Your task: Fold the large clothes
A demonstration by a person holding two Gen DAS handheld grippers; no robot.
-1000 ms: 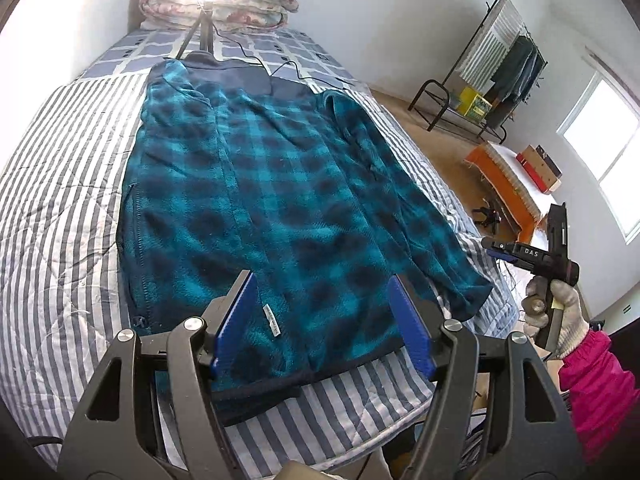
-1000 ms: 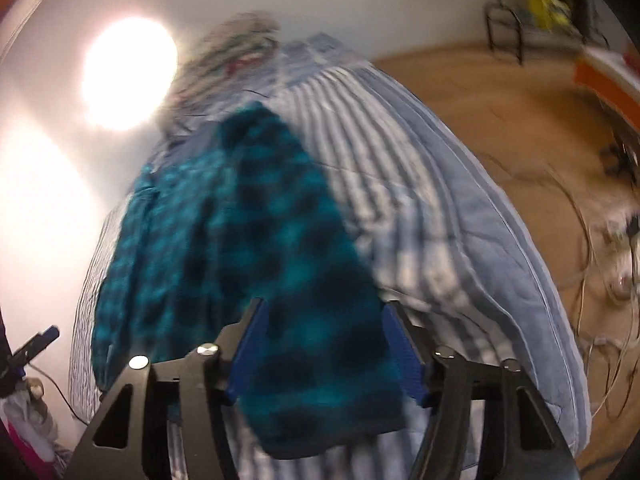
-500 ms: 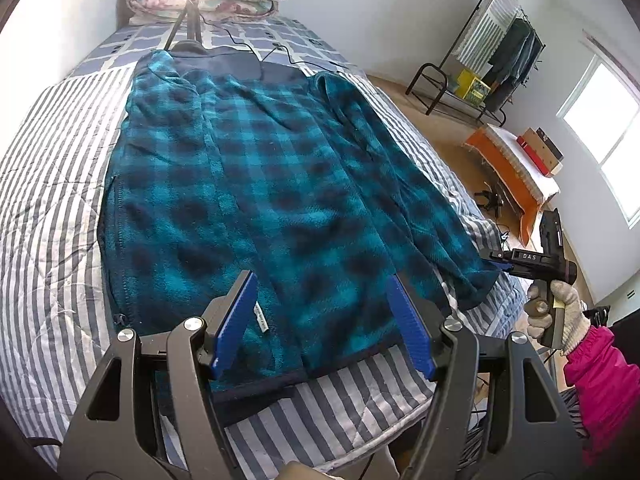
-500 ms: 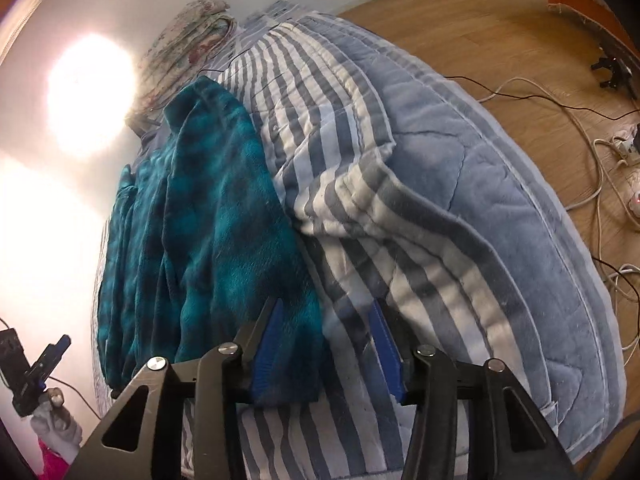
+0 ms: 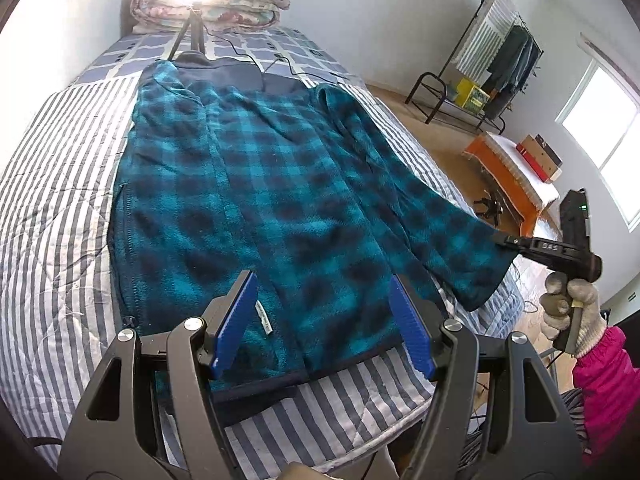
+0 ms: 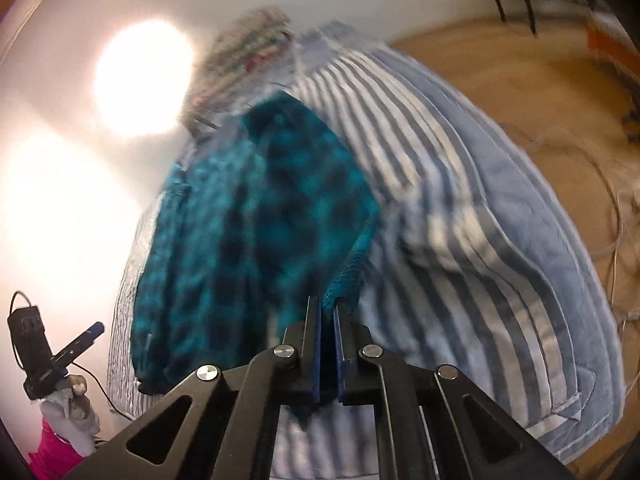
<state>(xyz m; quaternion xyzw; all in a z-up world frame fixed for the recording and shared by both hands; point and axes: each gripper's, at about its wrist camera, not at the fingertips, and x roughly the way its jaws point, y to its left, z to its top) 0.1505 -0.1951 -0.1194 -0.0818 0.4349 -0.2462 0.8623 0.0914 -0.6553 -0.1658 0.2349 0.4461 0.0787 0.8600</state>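
A teal and black plaid fleece jacket [image 5: 280,200] lies flat, front open, on the striped bed [image 5: 52,220]. My left gripper [image 5: 324,312] hovers open above its hem, with nothing between the blue pads. The jacket's right sleeve [image 5: 440,232] stretches toward the bed's right edge. At its cuff, my right gripper [image 5: 503,239] is held by a gloved hand [image 5: 568,312]. In the blurred right wrist view, my right gripper [image 6: 326,312] is shut on the sleeve [image 6: 348,264], whose cuff edge is pinched between the pads and raised off the bed. The left gripper [image 6: 94,330] shows at lower left.
A folded floral quilt [image 5: 224,4] and a tripod [image 5: 192,36] with cables sit at the head of the bed. On the wood floor to the right are a clothes rack [image 5: 492,72], an orange bench [image 5: 508,184] and loose cables [image 6: 600,184].
My right gripper's jaws have closed on the sleeve cuff and lifted it off the bed's edge. My left gripper has stayed open above the hem.
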